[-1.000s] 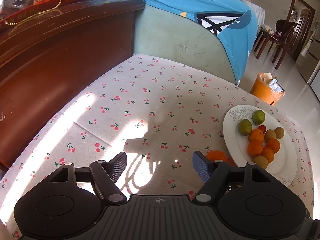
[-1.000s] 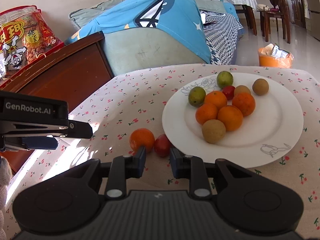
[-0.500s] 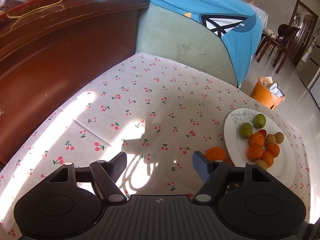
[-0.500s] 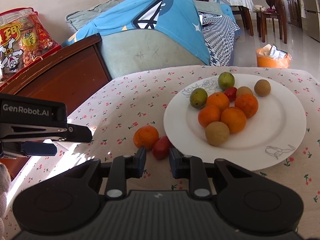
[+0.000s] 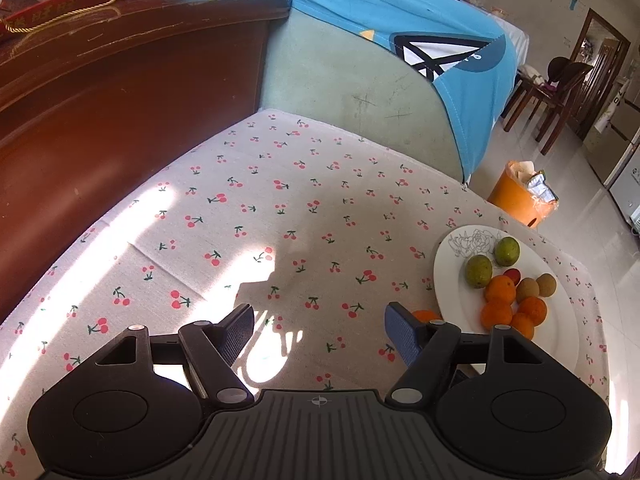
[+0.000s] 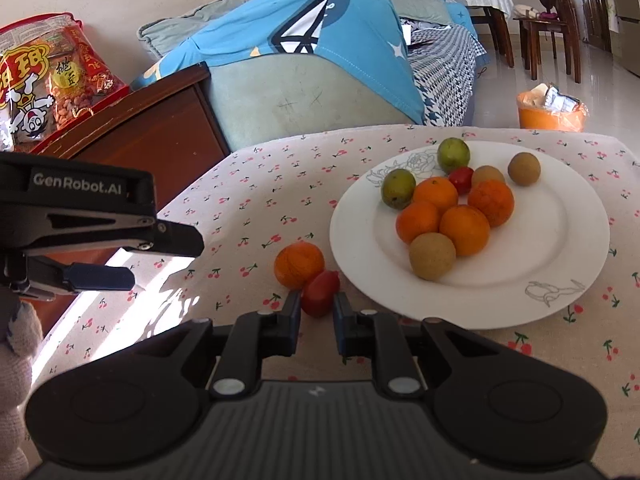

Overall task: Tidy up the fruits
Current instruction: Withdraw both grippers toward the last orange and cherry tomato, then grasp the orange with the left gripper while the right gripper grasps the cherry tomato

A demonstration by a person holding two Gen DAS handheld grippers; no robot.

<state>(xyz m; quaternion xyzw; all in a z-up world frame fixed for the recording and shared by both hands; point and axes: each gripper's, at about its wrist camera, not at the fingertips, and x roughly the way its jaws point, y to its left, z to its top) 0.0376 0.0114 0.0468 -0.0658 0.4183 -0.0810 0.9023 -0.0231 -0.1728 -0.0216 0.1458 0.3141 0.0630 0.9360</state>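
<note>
A: What covers the tabletop?

B: A pale cloth printed with small red cherries, with a hard patch of sunlight lying just ahead of the left gripper. Its fingers stand wide apart over bare cloth, with nothing between them.

A: And the right gripper?

B: Its fingers have just been closing, and now they press on either side of a small red fruit that lies on the cloth. A loose orange touches that fruit just beyond the left finger. Ahead of the right finger, the white plate holds a cluster of oranges, two green fruits, brown ones and another small red one.

A: What lies around the tabletop?

B: A dark wooden cabinet borders it on the far left of the fingers, with a red snack bag on top. Straight ahead is a pale green sofa draped with a blue blanket. Beyond the plate, an orange bin stands on a glossy tiled floor, and wooden chairs stand farther back.
</note>
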